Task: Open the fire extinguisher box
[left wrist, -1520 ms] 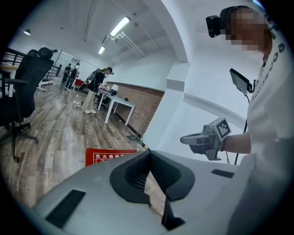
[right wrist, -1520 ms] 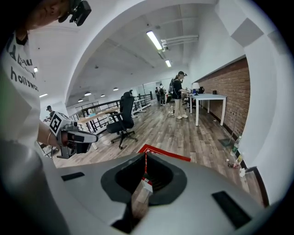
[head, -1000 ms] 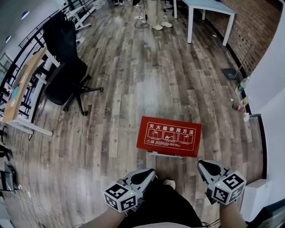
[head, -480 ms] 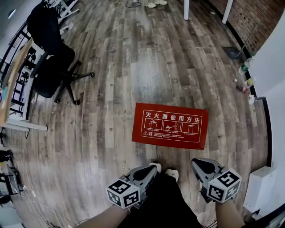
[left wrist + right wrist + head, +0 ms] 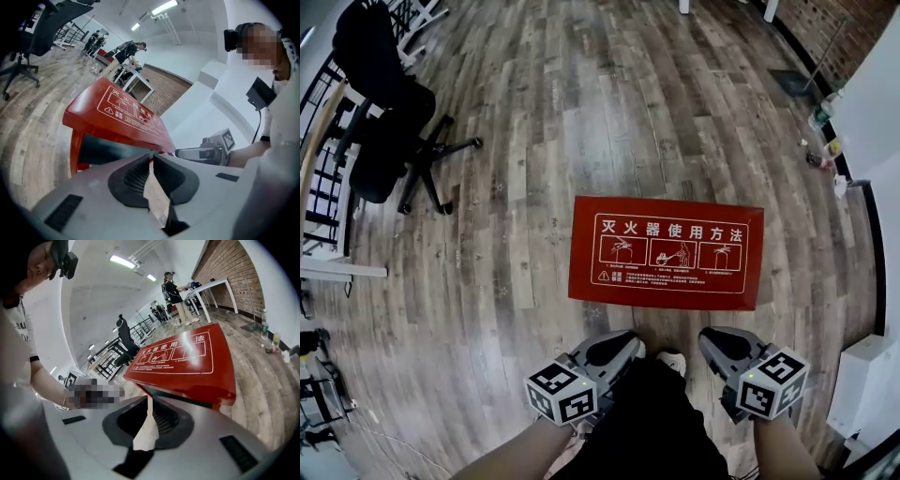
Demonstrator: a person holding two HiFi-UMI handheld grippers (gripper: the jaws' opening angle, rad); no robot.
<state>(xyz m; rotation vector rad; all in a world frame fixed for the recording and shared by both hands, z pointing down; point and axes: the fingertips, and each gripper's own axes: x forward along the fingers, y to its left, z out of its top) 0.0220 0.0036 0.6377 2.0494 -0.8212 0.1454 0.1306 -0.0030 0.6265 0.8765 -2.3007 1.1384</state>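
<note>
Fire extinguisher box (image 5: 666, 251), centre of frame: red lid with white Chinese lettering and a white-outlined panel of three white pictograms. Floor (image 5: 581, 112): wood-grain planks streaked grey, brown and tan. Office chair (image 5: 380, 122), upper left: black throughout. Brick wall (image 5: 820, 37), upper right: red-brown bricks with pale joints. Wall (image 5: 874, 103), right edge: plain white. Left gripper (image 5: 614, 349) and right gripper (image 5: 727, 343), lower edge: light grey shells, black ribbed pads on the jaws, cube faces white with black square marker patterns. Trousers (image 5: 647, 431), bottom centre: black.
</note>
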